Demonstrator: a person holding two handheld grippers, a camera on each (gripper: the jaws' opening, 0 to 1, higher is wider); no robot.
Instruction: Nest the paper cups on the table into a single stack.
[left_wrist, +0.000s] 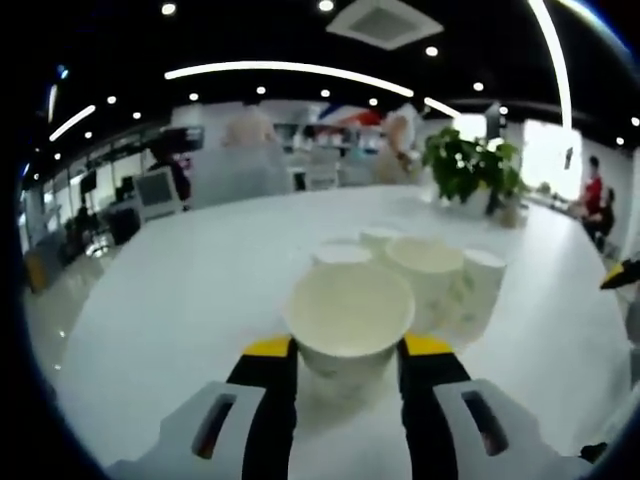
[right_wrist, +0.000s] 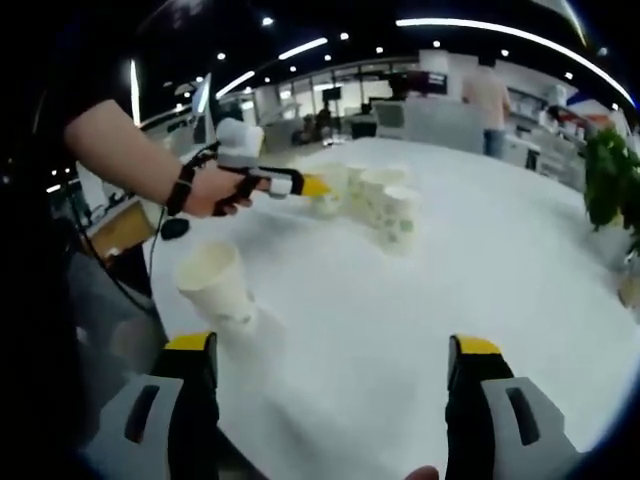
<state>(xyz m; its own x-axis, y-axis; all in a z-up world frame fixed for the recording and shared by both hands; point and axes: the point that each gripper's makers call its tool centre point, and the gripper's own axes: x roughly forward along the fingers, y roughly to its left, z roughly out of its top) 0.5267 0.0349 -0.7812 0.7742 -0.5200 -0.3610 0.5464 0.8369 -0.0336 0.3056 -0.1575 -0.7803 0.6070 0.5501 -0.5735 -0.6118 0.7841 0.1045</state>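
No text, label, brand, number or sign can be read in either view. The paper cups (left_wrist: 350, 318) are seen to carry only a faint pattern, too blurred for any letters to be made out. The screens and panels in the background of the left gripper view are likewise too small and soft for anything to be read on them.

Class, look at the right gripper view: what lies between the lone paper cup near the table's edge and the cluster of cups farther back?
Bare white table lies between the lone cup and the cluster, seen in the right gripper view.
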